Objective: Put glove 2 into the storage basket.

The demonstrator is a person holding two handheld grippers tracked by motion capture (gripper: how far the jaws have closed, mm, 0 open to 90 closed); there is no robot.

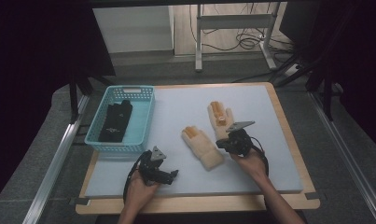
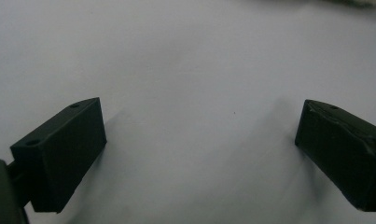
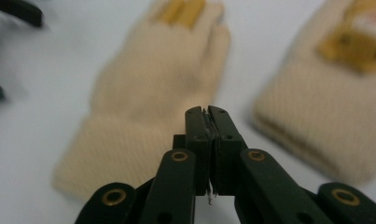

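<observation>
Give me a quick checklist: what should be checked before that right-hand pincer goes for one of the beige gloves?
1. Right gripper jaws open enough to grab: not ok, shut with nothing between them.
2. Near glove lies flat and free: ok.
3. Far glove apart from the near one: ok.
4. Left gripper out of the way: ok, open over bare mat.
5. Blue basket has room: ok, one dark item inside.

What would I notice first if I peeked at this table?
Probably the two cream knitted gloves lying flat side by side in the middle of the pale blue mat. Next, the turquoise basket at the mat's left edge, with dark fabric items in it. Nearer you, a person holds the right gripper, jaws shut on nothing, above the gloves, and the left gripper, jaws wide open over bare mat.
</observation>
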